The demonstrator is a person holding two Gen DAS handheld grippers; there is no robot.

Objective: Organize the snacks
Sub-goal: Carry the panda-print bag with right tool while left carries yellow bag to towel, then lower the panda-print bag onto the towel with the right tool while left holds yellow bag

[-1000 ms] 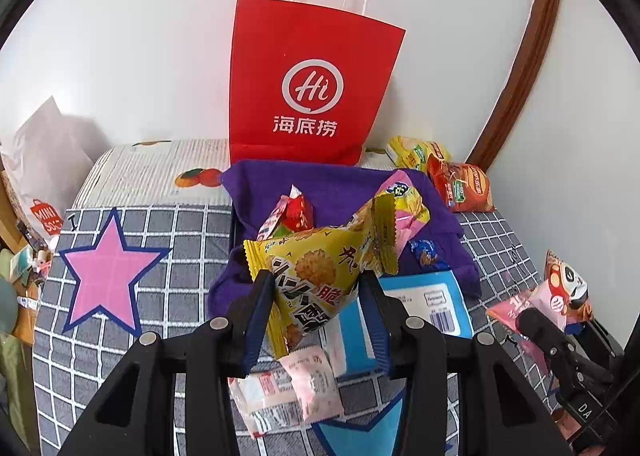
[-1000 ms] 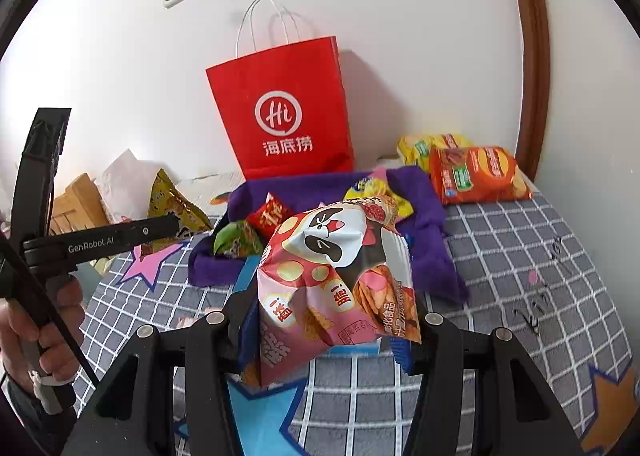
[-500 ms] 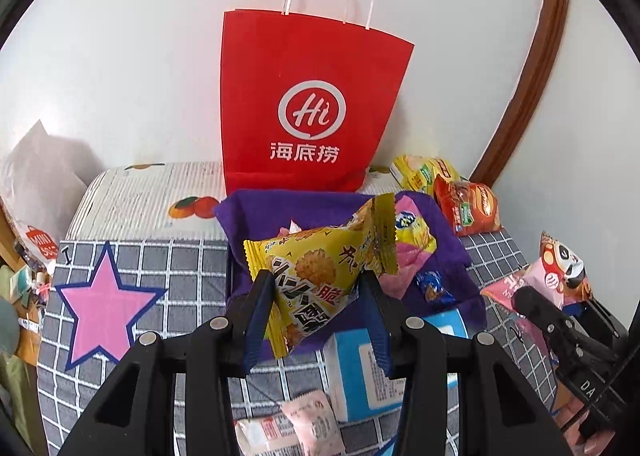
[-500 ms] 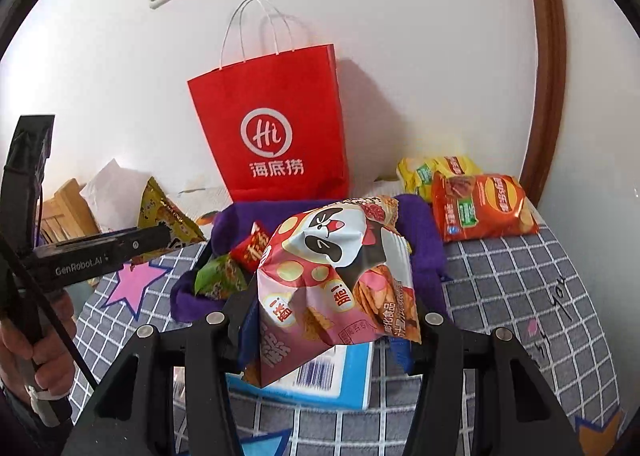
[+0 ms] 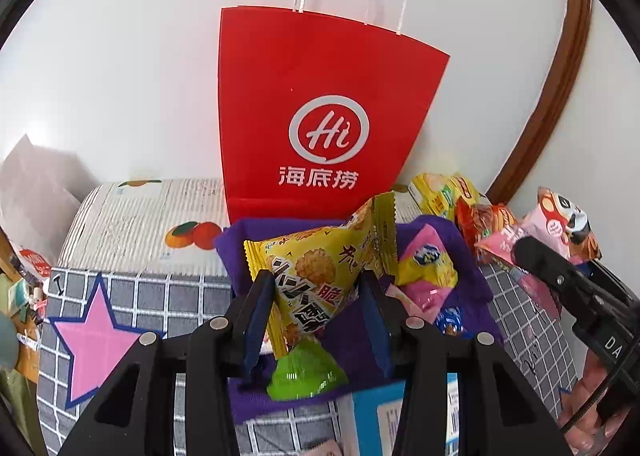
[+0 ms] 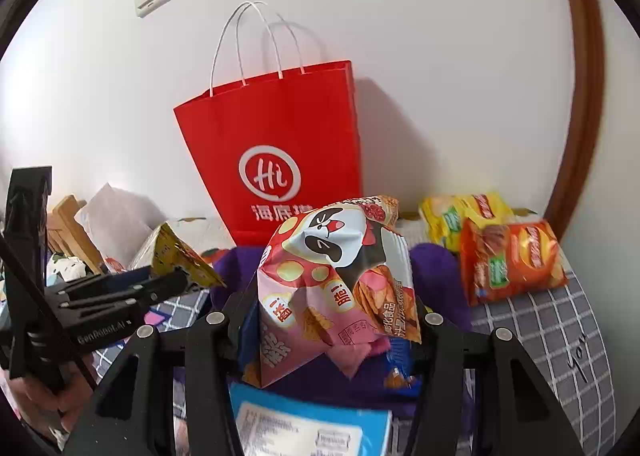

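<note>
My left gripper [image 5: 316, 296] is shut on a yellow snack packet [image 5: 320, 256], held above a purple cloth [image 5: 460, 268] that carries several small snacks. My right gripper [image 6: 332, 320] is shut on a pink panda-print chip bag [image 6: 340, 276], also over the purple cloth [image 6: 436, 276]. A red paper bag [image 5: 320, 107] with white handles stands upright against the wall just behind the cloth; it appears as the red paper bag [image 6: 276, 143] in the right wrist view. Each gripper shows in the other's view: the right gripper [image 5: 560, 276] with its panda bag, the left gripper [image 6: 120, 292] with the yellow packet.
Yellow and orange chip bags [image 6: 508, 256] lie at the back right near a brown door frame [image 6: 580, 95]. A blue box [image 6: 312, 428] lies in front of the cloth. A green packet [image 5: 304, 372] and a pink-yellow packet [image 5: 428, 268] rest on the cloth. Grey checked bedding [image 5: 160, 296] covers the surface.
Both grippers have carried their packets forward toward the red bag and the purple cloth, which now look larger and closer. The blue box has slid toward the bottom edge.
</note>
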